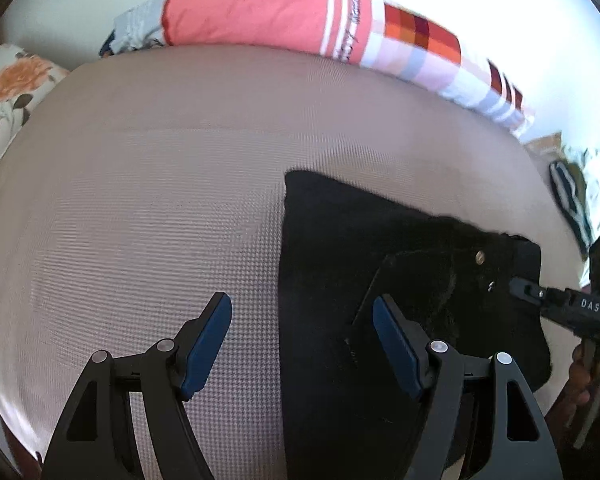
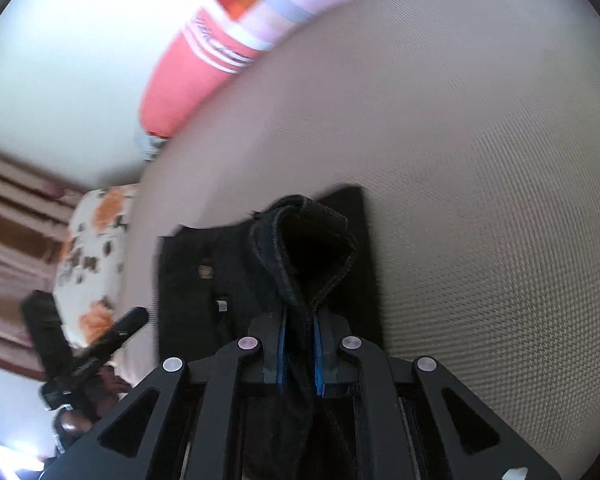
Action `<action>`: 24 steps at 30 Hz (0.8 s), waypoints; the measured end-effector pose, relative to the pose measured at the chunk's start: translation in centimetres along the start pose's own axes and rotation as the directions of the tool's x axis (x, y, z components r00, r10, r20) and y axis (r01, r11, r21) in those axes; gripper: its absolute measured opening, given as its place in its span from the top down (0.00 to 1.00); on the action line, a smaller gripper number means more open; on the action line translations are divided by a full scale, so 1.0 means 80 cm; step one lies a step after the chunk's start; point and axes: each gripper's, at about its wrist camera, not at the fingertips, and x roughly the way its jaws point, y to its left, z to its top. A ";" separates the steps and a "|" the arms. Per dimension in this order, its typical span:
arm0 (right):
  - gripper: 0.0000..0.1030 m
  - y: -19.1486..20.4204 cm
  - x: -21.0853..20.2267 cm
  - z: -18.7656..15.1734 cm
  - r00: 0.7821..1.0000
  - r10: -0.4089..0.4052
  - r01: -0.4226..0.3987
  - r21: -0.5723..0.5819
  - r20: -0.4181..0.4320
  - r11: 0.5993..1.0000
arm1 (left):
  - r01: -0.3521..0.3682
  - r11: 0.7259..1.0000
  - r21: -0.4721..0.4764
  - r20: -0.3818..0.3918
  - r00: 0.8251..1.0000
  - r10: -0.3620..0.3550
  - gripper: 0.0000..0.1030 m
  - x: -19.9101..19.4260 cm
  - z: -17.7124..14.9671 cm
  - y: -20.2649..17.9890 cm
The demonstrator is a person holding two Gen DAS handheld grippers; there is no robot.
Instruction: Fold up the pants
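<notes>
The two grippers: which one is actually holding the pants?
The right gripper: its blue pads pinch a fold of the black pants. The left gripper is wide open, gripping nothing.

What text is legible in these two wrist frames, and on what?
"DAS": white letters on the body of the right gripper, seen in the left wrist view.
Script lettering along the white stripes of the pink pillow: too blurred to read in either view.
Small tag on the black pants: marks too small to read.
Nothing else readable.
</notes>
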 end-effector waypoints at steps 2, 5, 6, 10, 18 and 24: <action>0.88 -0.006 0.005 0.000 1.000 -0.001 0.001 0.006 0.008 1.000 | -0.024 1.000 0.020 -0.031 0.999 0.025 0.29 0.017 -0.003 -0.002; 0.83 0.002 0.006 0.001 0.999 -0.037 0.038 -0.021 0.002 0.999 | -0.022 0.999 0.024 -0.059 0.998 0.023 0.29 0.036 -0.008 -0.002; 0.80 0.006 0.005 0.000 0.999 -0.049 0.049 -0.035 -0.001 0.998 | -0.024 0.999 0.024 -0.061 0.998 0.025 0.29 0.038 -0.009 -0.003; 0.77 0.022 -0.004 -0.006 0.994 -0.111 0.111 -0.076 -0.006 0.991 | -0.019 0.999 0.032 -0.066 0.998 0.021 0.29 0.032 -0.013 -0.007; 0.77 0.040 -0.034 -0.045 0.980 -0.201 0.197 -0.146 -0.012 0.969 | -0.004 0.997 0.078 -0.084 0.996 0.010 0.28 0.019 -0.040 -0.030; 0.77 0.043 -0.050 -0.070 0.979 -0.200 0.195 -0.148 -0.025 0.970 | -0.022 0.995 0.098 -0.069 0.997 0.029 0.28 0.008 -0.055 -0.037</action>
